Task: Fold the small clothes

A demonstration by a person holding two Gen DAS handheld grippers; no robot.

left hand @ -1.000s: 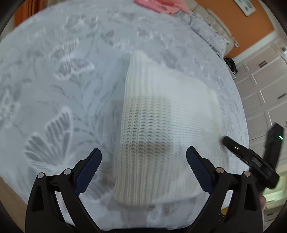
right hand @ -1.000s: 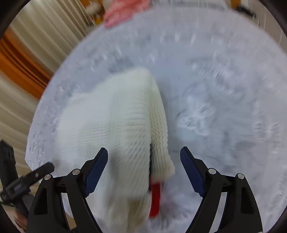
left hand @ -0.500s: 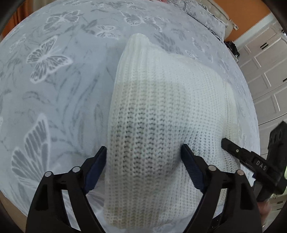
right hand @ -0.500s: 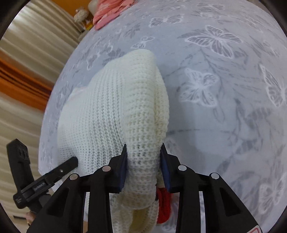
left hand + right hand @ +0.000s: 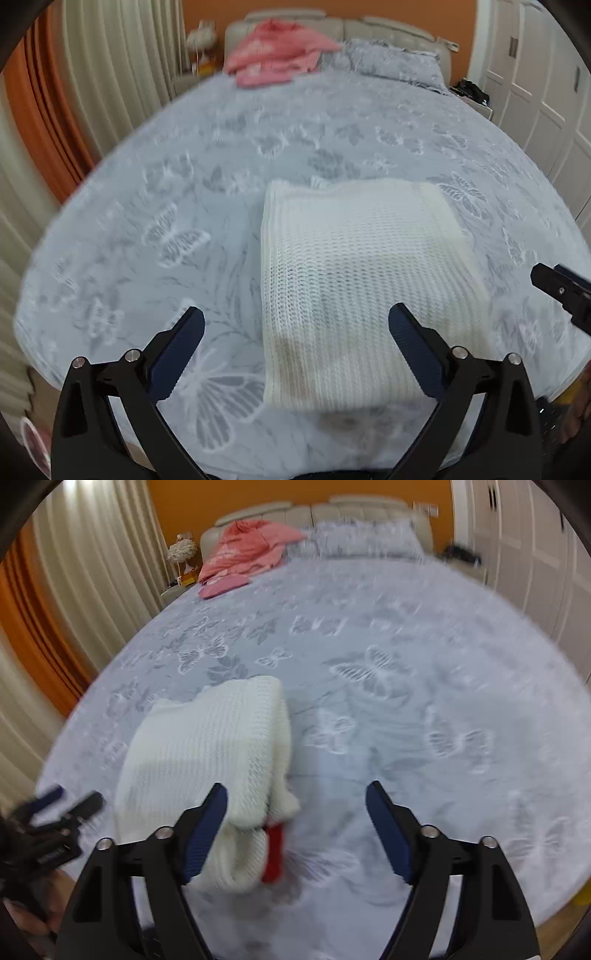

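Now the folded cream-white knitted garment [image 5: 364,280] lies flat on the pale grey bedspread with a white butterfly print [image 5: 184,206], near the bed's near edge. In the right wrist view the same knit [image 5: 207,753] shows its stacked layers along its right side, and a small red piece [image 5: 274,853] pokes out beneath its near corner; what that red piece is cannot be made out.

Above the near part of the knit, the left gripper [image 5: 295,347] hovers with its blue-padded fingers [image 5: 177,352] spread wide, holding nothing; the garment's left edge runs between them. To the right of the garment, the right gripper [image 5: 295,829] hangs over bare bedspread, its fingers equally wide apart and empty, the left pad overlapping the knit's near corner in the picture; whether it touches is unclear.

Each gripper appears blurred at the other view's edge. Far off, a pink garment heap [image 5: 275,59] rests by the beige padded headboard [image 5: 332,509] and the grey pillows [image 5: 391,61]. Motion blur softens both views.
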